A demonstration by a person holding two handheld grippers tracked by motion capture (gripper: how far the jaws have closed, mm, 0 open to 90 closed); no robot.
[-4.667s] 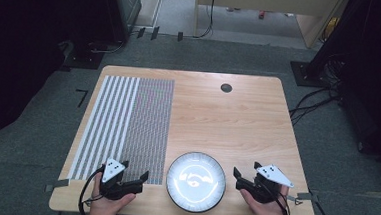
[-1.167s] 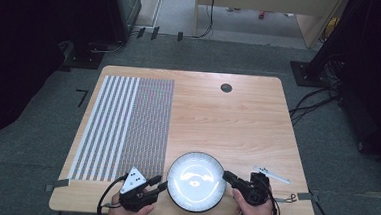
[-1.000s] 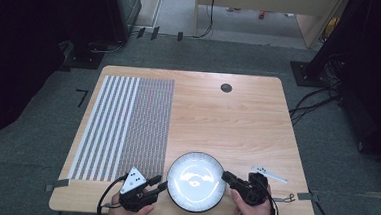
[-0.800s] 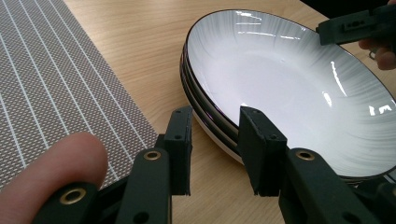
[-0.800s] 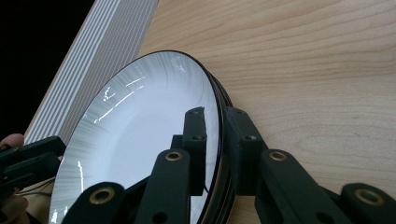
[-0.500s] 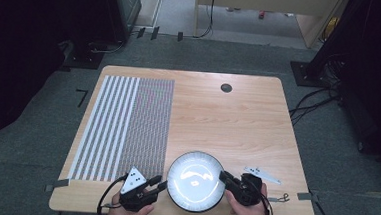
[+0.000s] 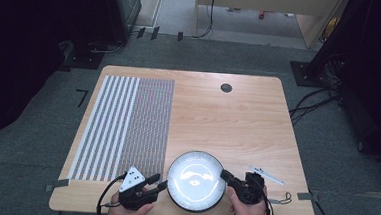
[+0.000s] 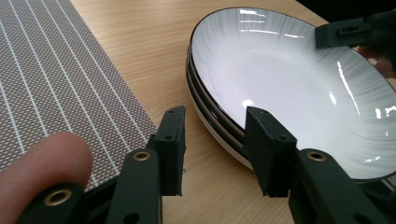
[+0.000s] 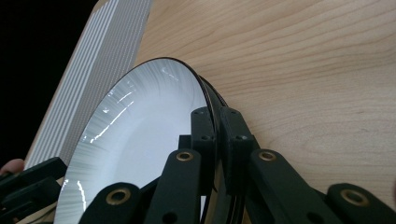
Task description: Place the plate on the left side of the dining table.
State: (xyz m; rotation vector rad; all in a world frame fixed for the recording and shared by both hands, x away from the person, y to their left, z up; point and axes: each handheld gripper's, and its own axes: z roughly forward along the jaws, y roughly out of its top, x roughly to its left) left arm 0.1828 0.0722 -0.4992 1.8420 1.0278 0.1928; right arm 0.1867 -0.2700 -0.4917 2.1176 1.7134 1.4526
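Plates [image 8: 280,93], stacked and glossy, sit between both tongs: right gripper [image 9: 217,128] pinches the top rim, left gripper [image 8: 215,149] gapes beside it. Slick, breakable — grip rims firmly.

Light wooden table [image 7: 238,120] on grey carpet.
A striped placemat [image 7: 127,123] covers its left side; stacked white plates [image 7: 195,180] sit at the near edge; a dark round grommet [image 7: 226,87] lies far.

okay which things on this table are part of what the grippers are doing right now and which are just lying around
In use:
- stacked plates
- right hand-held gripper, shut on the top plate's rim
- left hand-held gripper, open beside the stack

Lying about:
- striped placemat
- small white object at the right edge
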